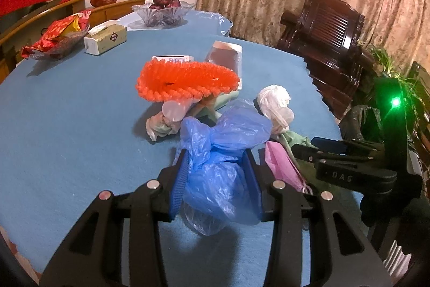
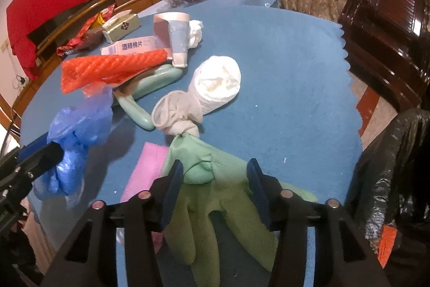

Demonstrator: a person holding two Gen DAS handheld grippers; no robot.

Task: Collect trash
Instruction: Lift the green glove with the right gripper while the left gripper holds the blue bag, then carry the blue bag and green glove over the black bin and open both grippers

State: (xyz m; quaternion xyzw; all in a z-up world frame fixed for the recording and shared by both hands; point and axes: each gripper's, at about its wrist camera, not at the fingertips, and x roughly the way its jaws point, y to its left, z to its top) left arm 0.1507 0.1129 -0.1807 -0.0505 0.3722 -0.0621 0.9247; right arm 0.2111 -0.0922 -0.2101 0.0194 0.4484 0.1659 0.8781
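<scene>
My left gripper is shut on a crumpled blue plastic bag, held just above the blue tablecloth. My right gripper stands open over a green glove lying flat at the table's near edge; its pads sit either side of the glove's bunched cuff without pressing. A pink cloth lies beside the glove. Behind are an orange foam net, a white wad, a paper cup and a small box.
A black trash bag hangs off the table's right edge. A tissue box, a dish of snack wrappers and a glass fruit bowl stand at the back. A dark wooden chair is on the right.
</scene>
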